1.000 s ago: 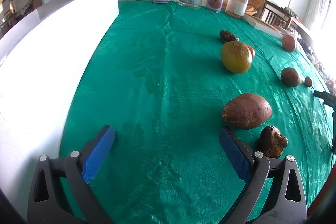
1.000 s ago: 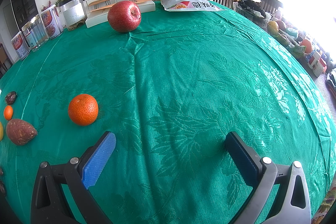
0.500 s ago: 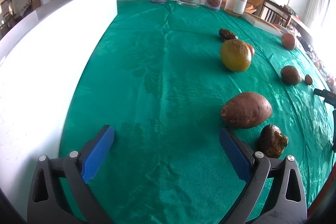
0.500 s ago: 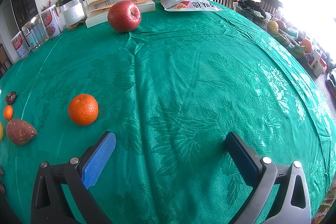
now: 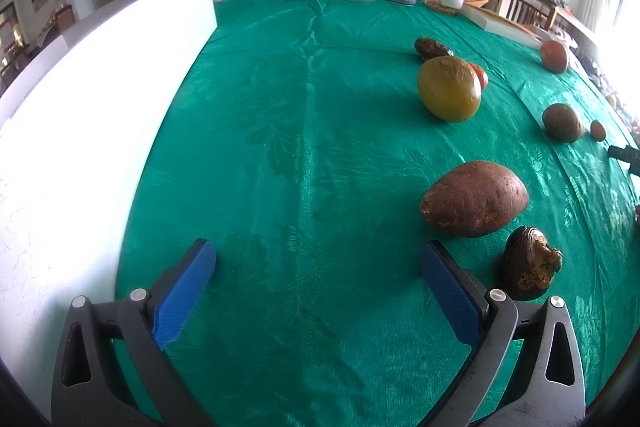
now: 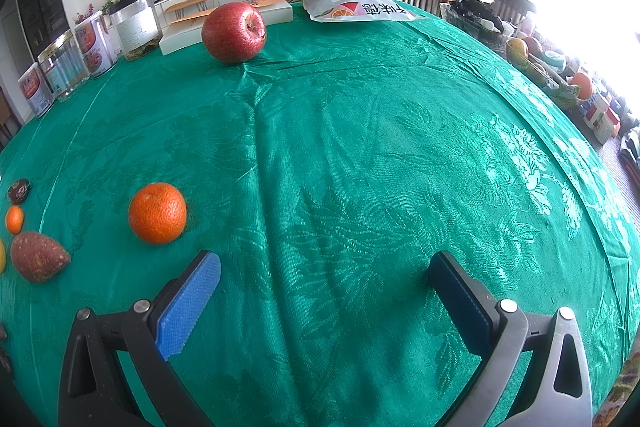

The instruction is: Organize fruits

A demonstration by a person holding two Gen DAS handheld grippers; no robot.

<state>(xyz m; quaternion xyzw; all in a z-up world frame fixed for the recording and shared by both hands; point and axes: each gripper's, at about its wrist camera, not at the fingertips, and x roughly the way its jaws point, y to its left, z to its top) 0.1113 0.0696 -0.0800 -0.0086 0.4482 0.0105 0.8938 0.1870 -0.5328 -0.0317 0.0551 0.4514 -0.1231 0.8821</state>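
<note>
Nearest the right gripper (image 6: 324,291): an orange (image 6: 157,213) at ten o'clock of the blue pads, resting on the green tablecloth (image 6: 360,155); probably firm, light, apt to roll, best pinched across the widest part. Farther off at twelve o'clock, a red apple (image 6: 233,32), likely heavier and smooth. Just at two o'clock of the left gripper (image 5: 316,287), a sweet potato (image 5: 474,198), hard and rough. Both grippers spread wide, holding nothing
</note>
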